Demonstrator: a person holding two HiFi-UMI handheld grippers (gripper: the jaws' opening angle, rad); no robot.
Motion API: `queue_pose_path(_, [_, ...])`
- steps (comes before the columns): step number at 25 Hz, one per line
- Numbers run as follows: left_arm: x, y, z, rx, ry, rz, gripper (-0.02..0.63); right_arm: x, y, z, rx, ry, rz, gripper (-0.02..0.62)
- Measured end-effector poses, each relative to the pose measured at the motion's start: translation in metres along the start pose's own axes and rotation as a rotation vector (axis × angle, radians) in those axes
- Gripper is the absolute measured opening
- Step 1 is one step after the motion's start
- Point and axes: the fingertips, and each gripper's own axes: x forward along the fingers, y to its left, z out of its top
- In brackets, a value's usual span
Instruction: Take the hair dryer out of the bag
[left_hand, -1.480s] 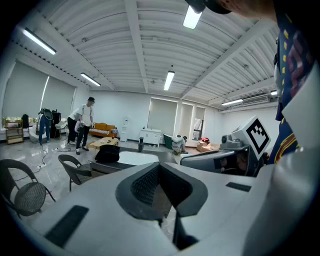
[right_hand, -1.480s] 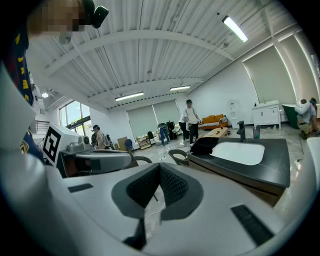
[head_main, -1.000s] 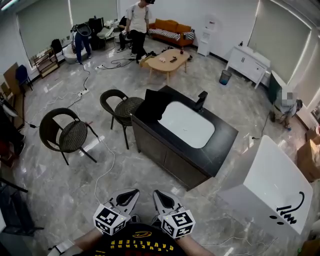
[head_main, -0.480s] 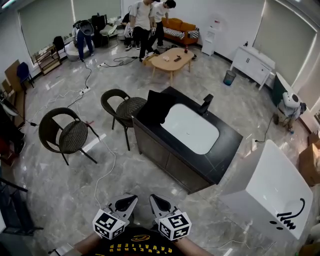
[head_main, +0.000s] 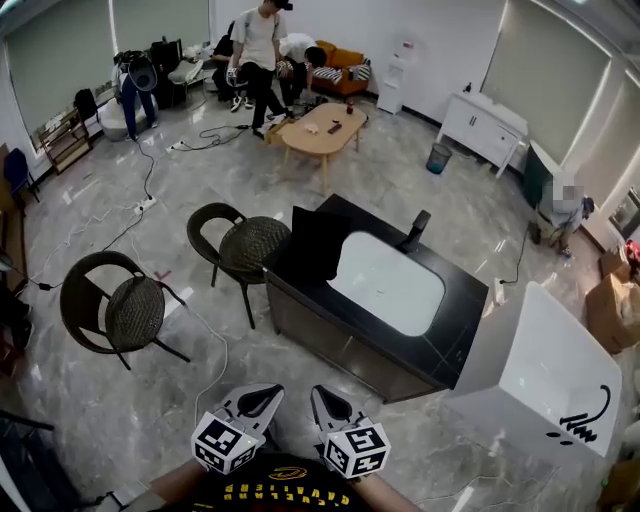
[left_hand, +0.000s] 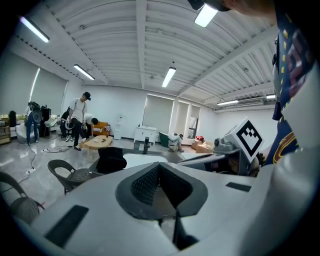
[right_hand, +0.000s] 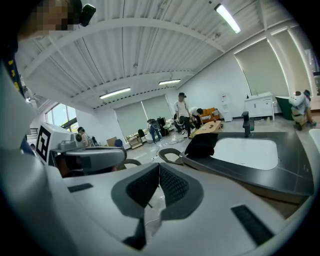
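A black bag (head_main: 318, 243) stands upright on the left end of a dark counter (head_main: 452, 330), beside its white basin (head_main: 389, 283). No hair dryer shows in any view. My left gripper (head_main: 267, 396) and right gripper (head_main: 322, 398) are held side by side close to my body, well short of the counter, both shut with nothing in them. The bag (left_hand: 111, 159) is far ahead of the shut left gripper (left_hand: 159, 168) in its own view. In the right gripper view the bag (right_hand: 201, 145) is likewise beyond the shut right gripper (right_hand: 159, 171).
Two dark wicker chairs (head_main: 246, 245) (head_main: 124, 312) stand left of the counter, with cables across the floor. A black faucet (head_main: 416, 230) rises behind the basin. A large white box (head_main: 540, 372) sits at the right. People and a wooden table (head_main: 319, 128) are at the far end of the room.
The counter and bag have come a little closer and lower in the head view. Both grippers stay shut, side by side near my body. The people at the back have shifted.
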Motion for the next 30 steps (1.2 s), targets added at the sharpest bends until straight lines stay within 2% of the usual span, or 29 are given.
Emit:
queue_pose_path(9, [0.005,0.087,0.006,-0.007,-0.001,-0.106,0.003,0.069,0.01,0.012,0.042,0.032,-0.124,0.009])
queue_pose_path(14, [0.017,0.106,0.001,-0.033,-0.004,-0.142,0.003,0.083,0.004,0.012,0.049,0.058,-0.173,0.009])
queue_pose_path(19, [0.034,0.126,-0.002,-0.026,0.01,-0.151,0.003,0.107,-0.011,0.011,0.094,0.067,-0.179,0.009])
queue_pose_path(25, [0.064,0.164,0.01,0.09,0.033,-0.113,0.003,0.153,-0.032,0.025,0.131,0.048,-0.138,0.009])
queue_pose_path(30, [0.102,0.185,0.019,0.184,0.053,-0.136,0.003,0.183,-0.055,0.039,0.15,0.026,-0.115,0.009])
